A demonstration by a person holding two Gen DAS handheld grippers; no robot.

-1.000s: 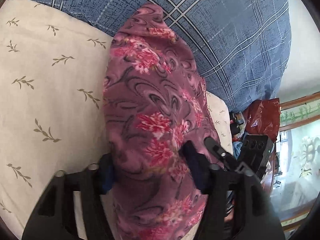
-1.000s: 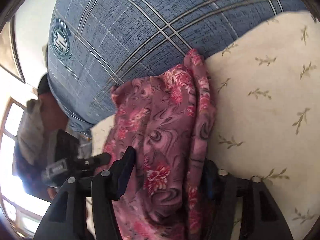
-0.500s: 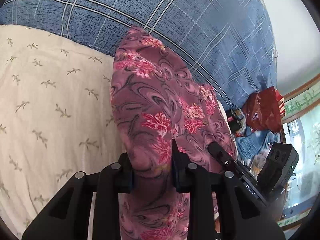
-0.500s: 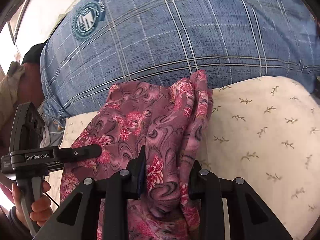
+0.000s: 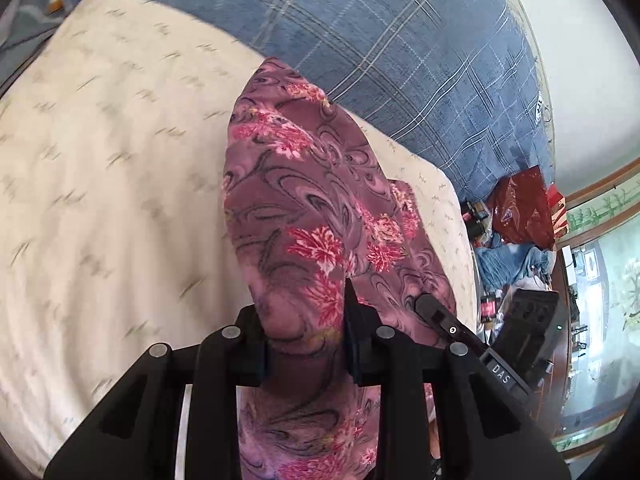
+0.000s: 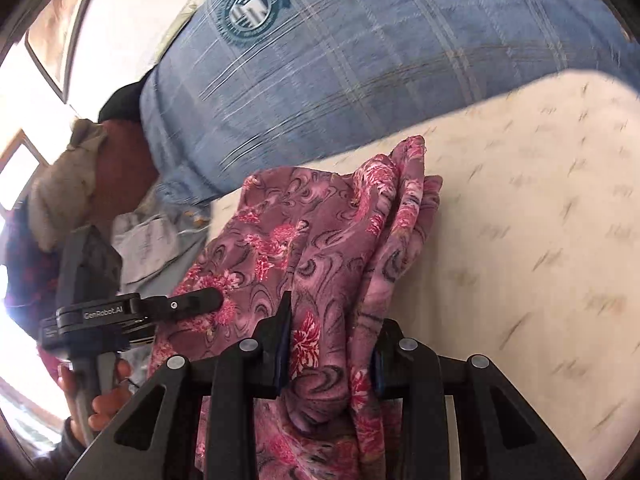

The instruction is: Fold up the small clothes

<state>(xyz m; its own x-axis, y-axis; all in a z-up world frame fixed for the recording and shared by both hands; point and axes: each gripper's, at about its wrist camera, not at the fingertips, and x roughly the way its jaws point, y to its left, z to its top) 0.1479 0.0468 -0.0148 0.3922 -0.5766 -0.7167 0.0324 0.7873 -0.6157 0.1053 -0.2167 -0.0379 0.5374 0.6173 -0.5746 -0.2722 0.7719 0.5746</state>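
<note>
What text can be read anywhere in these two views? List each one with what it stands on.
"GenRobot.AI": white lettering on the black body of the left gripper, seen from the right wrist.
"DAS": white letters on the black body of the right gripper, seen from the left wrist.
Round teal crest on the blue plaid quilt: lettering too blurred to read.
</note>
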